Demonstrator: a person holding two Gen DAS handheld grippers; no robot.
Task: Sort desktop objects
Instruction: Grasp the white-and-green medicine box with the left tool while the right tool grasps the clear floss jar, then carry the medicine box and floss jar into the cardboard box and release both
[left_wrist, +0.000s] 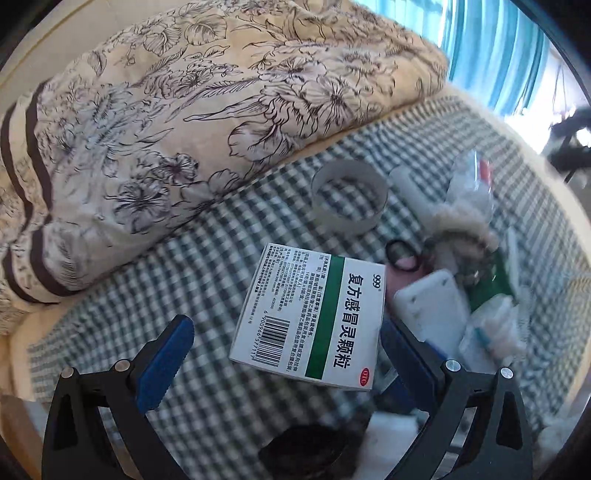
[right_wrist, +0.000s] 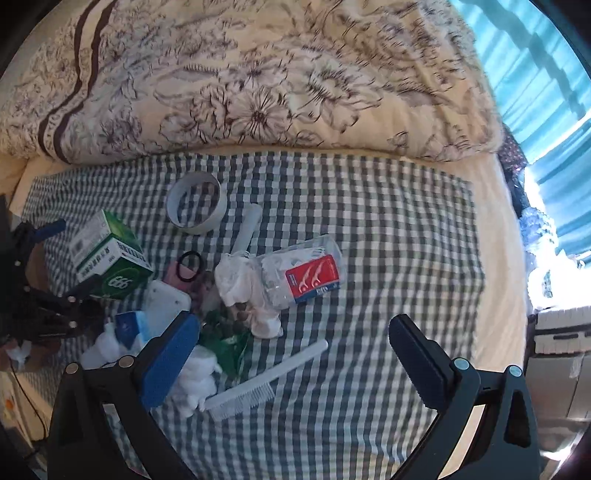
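A white and green medicine box (left_wrist: 310, 317) lies tilted between the wide-apart blue pads of my left gripper (left_wrist: 286, 328), close to the right pad; no grip shows. The right wrist view shows the same box (right_wrist: 110, 258) at the pile's left edge, by the left gripper (right_wrist: 74, 254). My right gripper (right_wrist: 295, 321) hangs open over the checked cloth (right_wrist: 388, 240), empty. Below it lie a white brush (right_wrist: 266, 376), cotton balls (right_wrist: 195, 380), a floss-pick bag (right_wrist: 310, 277), a black hair tie (right_wrist: 190, 269), a tape roll (right_wrist: 194, 206) and a white tube (right_wrist: 249, 227).
A floral quilt (right_wrist: 258, 74) is bunched along the far side of the cloth. Blue curtains (right_wrist: 535, 74) hang at the right. A small blue and white box (right_wrist: 127, 326), a white flat case (right_wrist: 166, 299) and a green wrapper (right_wrist: 225, 343) crowd the pile.
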